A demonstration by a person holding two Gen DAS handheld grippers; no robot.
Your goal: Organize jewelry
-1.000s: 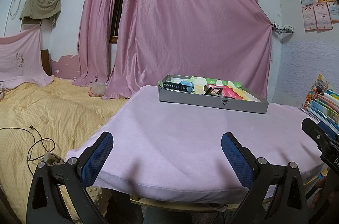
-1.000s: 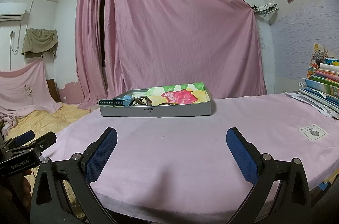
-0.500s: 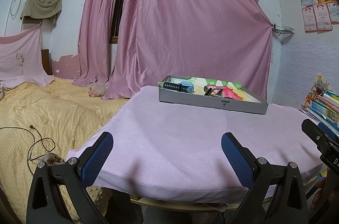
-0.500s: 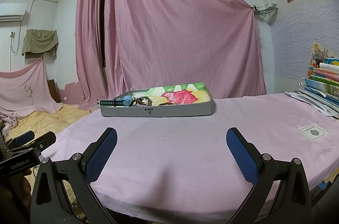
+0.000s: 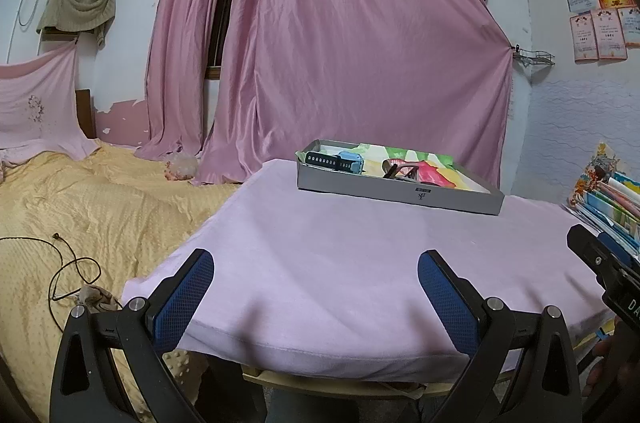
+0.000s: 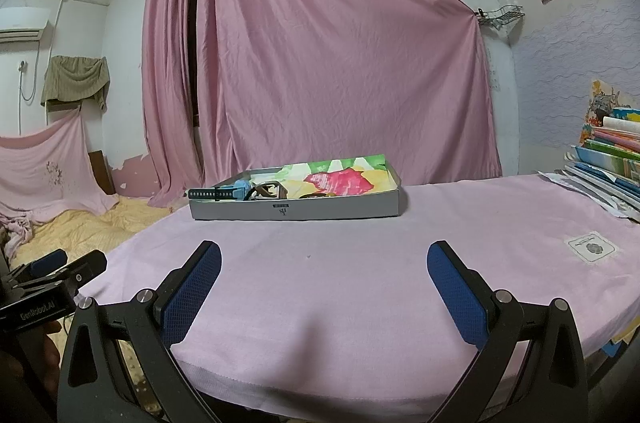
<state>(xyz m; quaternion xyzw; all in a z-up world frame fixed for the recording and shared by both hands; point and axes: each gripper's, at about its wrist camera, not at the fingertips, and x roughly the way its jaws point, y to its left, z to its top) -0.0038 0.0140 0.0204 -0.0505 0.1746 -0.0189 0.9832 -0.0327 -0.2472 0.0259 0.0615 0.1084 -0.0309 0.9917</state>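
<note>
Centre frame, both views: grey tray (image 5: 400,193) on pink-covered counter (image 5: 340,263), holding a blue watch (image 5: 340,162) at its left end and brown bands (image 6: 268,190) beside it. Left gripper (image 5: 316,275) and right gripper (image 6: 324,269), lower frame: jaws wide apart, empty, well short of tray.

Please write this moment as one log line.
left gripper: open, empty | right gripper: open, empty | shallow grey cardboard tray: untouched, holds blue watch
</note>
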